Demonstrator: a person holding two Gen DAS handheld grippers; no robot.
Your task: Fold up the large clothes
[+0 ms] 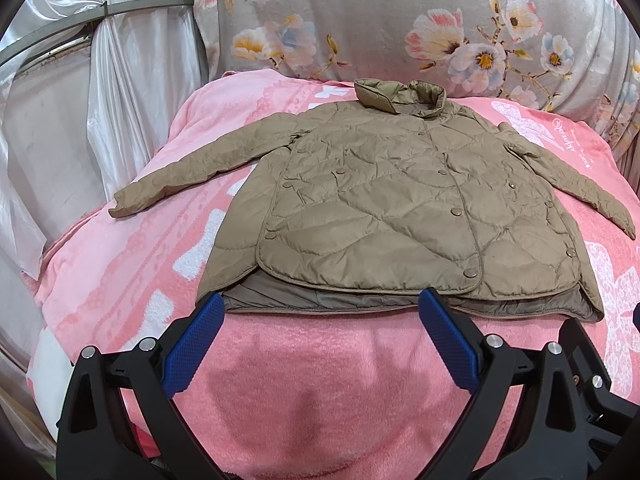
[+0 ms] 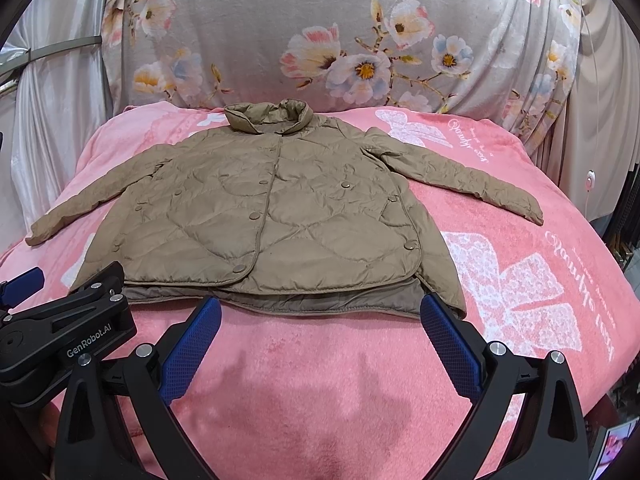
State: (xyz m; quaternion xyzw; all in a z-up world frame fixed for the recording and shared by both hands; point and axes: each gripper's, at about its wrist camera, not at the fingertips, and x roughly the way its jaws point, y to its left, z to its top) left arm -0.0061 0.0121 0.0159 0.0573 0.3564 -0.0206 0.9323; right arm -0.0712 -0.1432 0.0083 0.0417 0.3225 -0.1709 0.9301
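Observation:
A tan quilted jacket (image 1: 384, 208) lies flat, front up, on a pink blanket (image 1: 320, 392), collar at the far end, both sleeves spread outward. It also shows in the right wrist view (image 2: 272, 224). My left gripper (image 1: 322, 304) is open and empty, its blue pads at the near hem, left half. My right gripper (image 2: 320, 308) is open and empty, fingertips at the near hem, right half. The left gripper's body (image 2: 60, 332) shows at the left of the right wrist view.
A grey floral cushion (image 1: 400, 24) stands behind the jacket. White satin drapes (image 1: 120, 100) hang at the left. The pink blanket (image 2: 540, 280) drops off at left and right edges. A white cord with a small switch (image 2: 590, 180) hangs at the far right.

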